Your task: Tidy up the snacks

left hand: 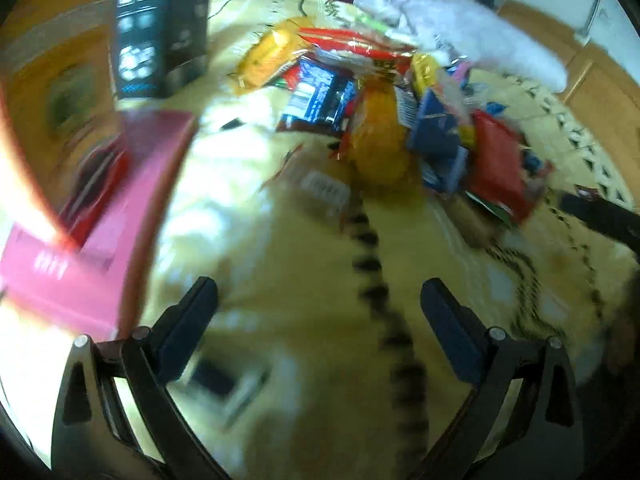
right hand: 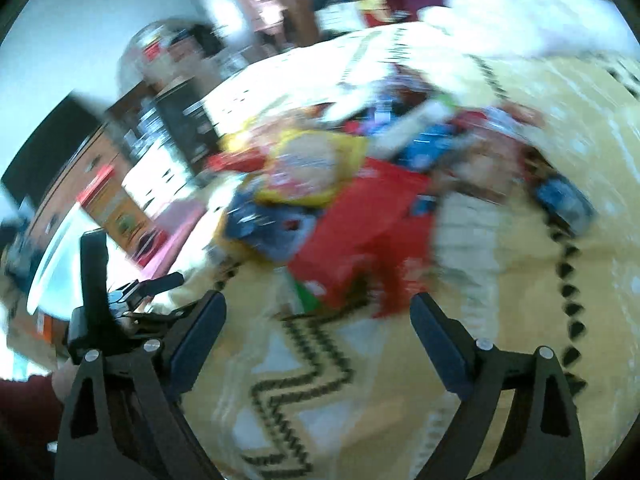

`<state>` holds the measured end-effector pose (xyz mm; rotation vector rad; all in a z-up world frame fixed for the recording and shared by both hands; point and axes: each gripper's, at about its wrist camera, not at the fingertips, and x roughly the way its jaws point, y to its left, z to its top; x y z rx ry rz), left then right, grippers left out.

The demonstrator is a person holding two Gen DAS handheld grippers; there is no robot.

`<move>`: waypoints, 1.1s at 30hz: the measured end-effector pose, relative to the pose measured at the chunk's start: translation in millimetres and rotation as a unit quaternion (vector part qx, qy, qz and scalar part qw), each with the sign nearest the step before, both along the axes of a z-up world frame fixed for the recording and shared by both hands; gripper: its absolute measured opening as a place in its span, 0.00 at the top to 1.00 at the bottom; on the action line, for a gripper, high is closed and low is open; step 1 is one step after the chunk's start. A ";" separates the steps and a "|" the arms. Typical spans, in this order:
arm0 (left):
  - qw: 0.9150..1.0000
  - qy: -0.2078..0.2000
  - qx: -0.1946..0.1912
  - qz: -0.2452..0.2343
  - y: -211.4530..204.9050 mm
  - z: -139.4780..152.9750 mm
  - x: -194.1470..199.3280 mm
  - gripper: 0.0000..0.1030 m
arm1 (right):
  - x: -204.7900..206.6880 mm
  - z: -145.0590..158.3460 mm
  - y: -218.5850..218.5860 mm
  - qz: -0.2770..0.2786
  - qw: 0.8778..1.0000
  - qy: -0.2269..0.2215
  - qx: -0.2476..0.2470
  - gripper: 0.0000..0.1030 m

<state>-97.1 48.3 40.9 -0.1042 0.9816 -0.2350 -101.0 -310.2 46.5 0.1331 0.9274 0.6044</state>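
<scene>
A: Where are the snacks?

B: Heaped in a loose pile of crinkly foil and plastic snack packets (left hand: pixel 384 116) on the cream cloth with black zigzag lines (left hand: pixel 288 300) that covers the bench. In the left wrist view an orange-yellow packet (left hand: pixel 272 54) lies at the far left of the heap, a dark blue packet with white print (left hand: pixel 320 98) just beside it, a flat red packet (left hand: pixel 500 168) on the right edge. Everything is blurred.

A: And the left claw (left hand: pixel 320 324)?

B: Spread wide, nothing between its dark blue pads (left hand: pixel 188 320), above bare cloth short of the pile. A pink cardboard box (left hand: pixel 120 220) sits to its left, a tall black box with white print (left hand: pixel 160 24) farther back.

A: The right claw (right hand: pixel 318 332)?

B: Also spread, empty, over the cloth. Just beyond it lies a large red packet (right hand: pixel 372 236), with a yellow-rimmed round packet (right hand: pixel 312 168) behind that. At the left of that view the other handheld device (right hand: pixel 100 300) shows, with a hand (right hand: pixel 62 378) at the frame edge.

A: Anything touching the packets?

B: Neither claw is.
</scene>
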 end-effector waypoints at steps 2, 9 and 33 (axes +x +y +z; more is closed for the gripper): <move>1.000 -0.008 0.009 -0.004 1.9 5.2 -14.0 0.02 | 9.4 0.5 21.5 0.033 0.999 -0.001 0.009 0.08; 1.000 -0.002 -0.011 -0.007 9.5 14.8 -19.5 0.02 | 112.4 -14.6 77.2 -0.012 1.000 0.009 0.012 0.18; 1.000 -0.024 -0.008 -0.003 -45.1 2.0 64.0 0.50 | -24.3 4.6 -39.3 -0.060 0.997 0.027 0.042 0.19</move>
